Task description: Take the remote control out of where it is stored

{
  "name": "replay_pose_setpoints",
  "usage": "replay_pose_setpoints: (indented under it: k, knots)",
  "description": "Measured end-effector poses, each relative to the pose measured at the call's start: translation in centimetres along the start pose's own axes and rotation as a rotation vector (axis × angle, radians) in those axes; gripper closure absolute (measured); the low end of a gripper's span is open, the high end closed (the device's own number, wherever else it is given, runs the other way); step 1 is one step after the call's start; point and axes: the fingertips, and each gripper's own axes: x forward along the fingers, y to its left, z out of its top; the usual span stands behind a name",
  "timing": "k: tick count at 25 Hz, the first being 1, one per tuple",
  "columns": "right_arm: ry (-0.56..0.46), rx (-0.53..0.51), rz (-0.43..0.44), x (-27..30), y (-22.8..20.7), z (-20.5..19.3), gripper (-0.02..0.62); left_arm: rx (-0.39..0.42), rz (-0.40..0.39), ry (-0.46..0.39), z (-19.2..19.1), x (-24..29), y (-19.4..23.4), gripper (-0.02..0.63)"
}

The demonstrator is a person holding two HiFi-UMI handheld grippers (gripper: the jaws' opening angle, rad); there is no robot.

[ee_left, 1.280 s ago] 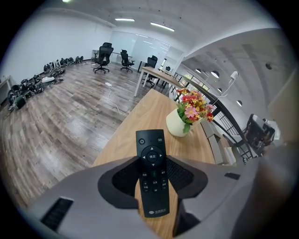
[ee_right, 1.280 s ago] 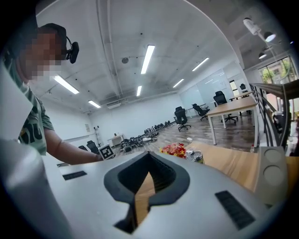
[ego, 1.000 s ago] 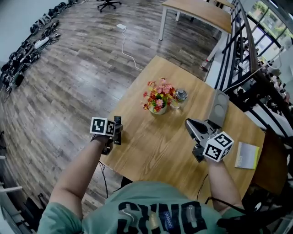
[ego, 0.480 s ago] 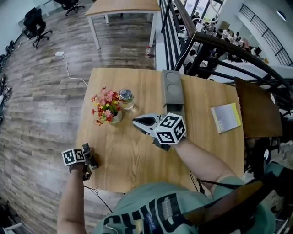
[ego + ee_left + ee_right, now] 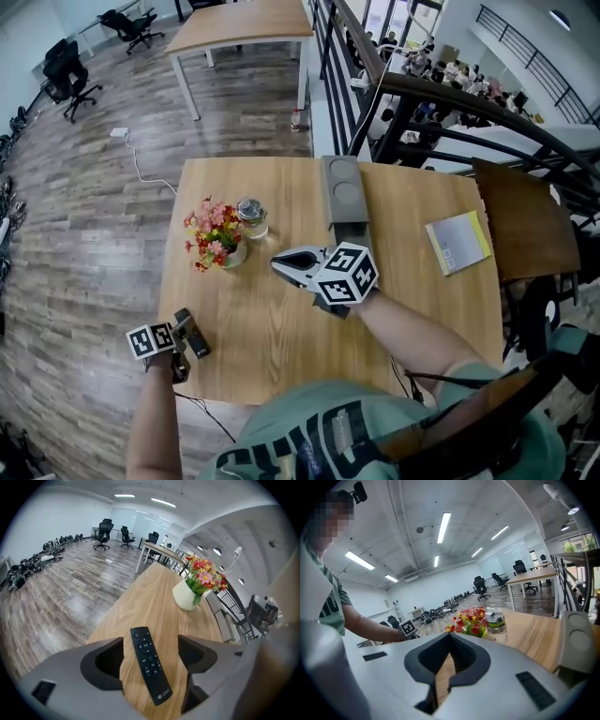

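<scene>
Left gripper [image 5: 185, 335]: lower left of the head view, at the table's [image 5: 281, 356] near left corner, pointing steeply down. Jaws have just been opening and now stand wide.
Remote [image 5: 150, 665]: flat on the table between the left jaws, buttons up, lying slightly askew. Neither pad touches it; bare wood shows on both sides.
Right gripper [image 5: 286, 265]: centre of the head view, over the middle of the table, pointing toward the frame's left. Jaws drawn together to a thin slit, nothing in them.
Flowers [image 5: 216, 239] in a white pot and a glass jar [image 5: 251, 217]: just left of the right gripper's tips.
Grey box [image 5: 343, 192]: behind that gripper, upper centre.
Booklet [image 5: 457, 242]: right side of the table.
</scene>
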Motion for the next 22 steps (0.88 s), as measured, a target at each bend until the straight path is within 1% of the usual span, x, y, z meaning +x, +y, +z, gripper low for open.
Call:
replay_pose_setpoints:
  k: [2, 4, 8, 10, 12, 13, 15, 18, 19, 22]
  knots:
    - [-0.006, -0.001, -0.009, -0.4, -0.1, 0.4, 0.592, -0.006, -0.028, -0.052, 1.1, -1.1, -0.6, 0.261]
    - [-0.013, 0.001, -0.021, -0.9, -0.3, 0.7, 0.592, -0.019, -0.091, -0.134, 2.6, -2.5, -1.8, 0.261]
    - [-0.025, 0.013, -0.048, -2.4, -1.1, 0.8, 0.591, -0.083, -0.296, -0.353, 5.5, -6.3, -5.8, 0.261]
    - [-0.031, 0.019, -0.06, -3.2, -1.6, 0.7, 0.592, -0.091, -0.378, -0.423, 6.1, -7.8, -7.8, 0.261]
    - [-0.031, 0.021, -0.071, -3.8, -1.9, 0.6, 0.592, -0.071, -0.45, -0.468, 6.1, -9.0, -9.4, 0.264]
    - [-0.028, 0.021, -0.077, -4.0, -1.9, 0.5, 0.592, -0.057, -0.494, -0.489, 5.9, -9.6, -10.1, 0.301]
    - [-0.02, 0.019, -0.088, -4.1, -1.8, 0.7, 0.592, -0.029, -0.575, -0.53, 5.6, -10.9, -11.2, 0.411]
    - [-0.018, 0.026, -0.105, -4.0, -1.4, 1.2, 0.592, -0.006, -0.657, -0.564, 5.2, -12.3, -11.8, 0.588]
    - [-0.02, 0.031, -0.112, -4.0, -1.3, 1.3, 0.591, -0.002, -0.693, -0.565, 5.0, -12.6, -12.2, 0.601]
    - [-0.02, 0.046, -0.135, -4.4, -0.6, 1.0, 0.592, 0.011, -0.803, -0.55, 3.7, -13.1, -13.8, 0.601]
